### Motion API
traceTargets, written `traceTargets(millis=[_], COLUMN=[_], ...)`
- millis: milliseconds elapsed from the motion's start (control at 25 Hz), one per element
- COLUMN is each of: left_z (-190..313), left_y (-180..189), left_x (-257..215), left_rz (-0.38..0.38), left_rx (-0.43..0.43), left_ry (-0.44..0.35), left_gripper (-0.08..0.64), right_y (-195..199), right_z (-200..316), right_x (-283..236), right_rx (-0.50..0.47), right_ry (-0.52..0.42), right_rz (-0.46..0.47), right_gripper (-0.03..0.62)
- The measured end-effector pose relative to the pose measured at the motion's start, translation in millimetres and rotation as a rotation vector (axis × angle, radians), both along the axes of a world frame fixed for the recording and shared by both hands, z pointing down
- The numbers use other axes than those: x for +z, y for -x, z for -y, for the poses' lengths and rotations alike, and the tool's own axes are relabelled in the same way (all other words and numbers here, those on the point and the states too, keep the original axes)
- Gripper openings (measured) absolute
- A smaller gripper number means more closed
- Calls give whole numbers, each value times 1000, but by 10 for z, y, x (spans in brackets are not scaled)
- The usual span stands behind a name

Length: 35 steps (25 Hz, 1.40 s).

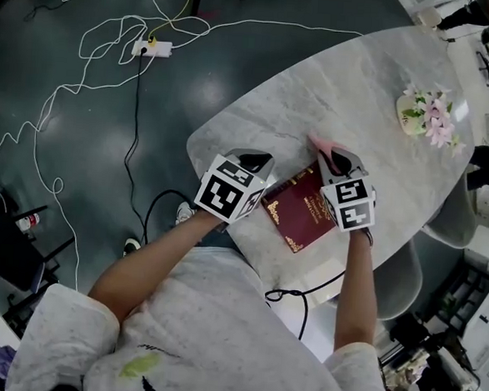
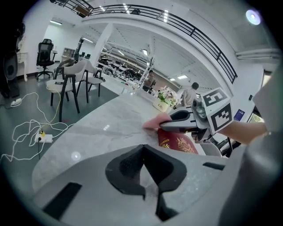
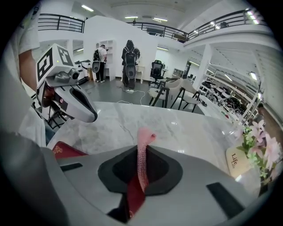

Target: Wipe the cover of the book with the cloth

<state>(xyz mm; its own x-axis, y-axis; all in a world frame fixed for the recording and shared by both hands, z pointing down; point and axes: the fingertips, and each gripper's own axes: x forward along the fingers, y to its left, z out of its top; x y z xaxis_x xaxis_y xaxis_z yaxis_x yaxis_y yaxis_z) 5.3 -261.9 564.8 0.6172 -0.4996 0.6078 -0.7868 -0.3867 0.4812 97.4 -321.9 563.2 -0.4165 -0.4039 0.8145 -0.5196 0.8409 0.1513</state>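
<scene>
A dark red book [image 1: 300,211] with gold print lies on the marble table [image 1: 343,97] near its front edge; its cover also shows in the left gripper view [image 2: 179,143] and a corner in the right gripper view [image 3: 66,151]. My right gripper [image 1: 331,157] is shut on a pink cloth [image 3: 142,161] at the book's far end; the cloth [image 1: 319,143] sticks out past the jaws and shows in the left gripper view too [image 2: 154,122]. My left gripper [image 1: 255,159] hovers just left of the book, shut, with nothing in it.
A small flower pot [image 1: 430,111] stands at the table's far right. White cables and a power strip [image 1: 152,49] lie on the dark floor to the left. Chairs [image 2: 66,86] stand past the table's far side, and people [image 3: 129,62] stand in the background.
</scene>
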Motion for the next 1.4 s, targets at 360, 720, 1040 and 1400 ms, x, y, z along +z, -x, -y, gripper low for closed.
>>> traceTargets(millis=[360,720,1040,1400], left_z=[-61,-168,-270,-380], left_y=[64,95,193,281], left_x=[-39,-61,-98,-141], left_rz=[-13,-24,-25,-23], left_rx=[-10,-12,-21,-18], left_ry=[-4,-7,-13,-25], left_gripper=[6,6,6,6], right_y=[145,272,416,536], right_z=[-151,-332,-492,-676], right_x=[17,14,17,25], right_rx=[-19,-41,-55,-61], right_ry=[25,49,67,76], right_rz=[4,8,19,20], right_gripper=[20,20,20,20])
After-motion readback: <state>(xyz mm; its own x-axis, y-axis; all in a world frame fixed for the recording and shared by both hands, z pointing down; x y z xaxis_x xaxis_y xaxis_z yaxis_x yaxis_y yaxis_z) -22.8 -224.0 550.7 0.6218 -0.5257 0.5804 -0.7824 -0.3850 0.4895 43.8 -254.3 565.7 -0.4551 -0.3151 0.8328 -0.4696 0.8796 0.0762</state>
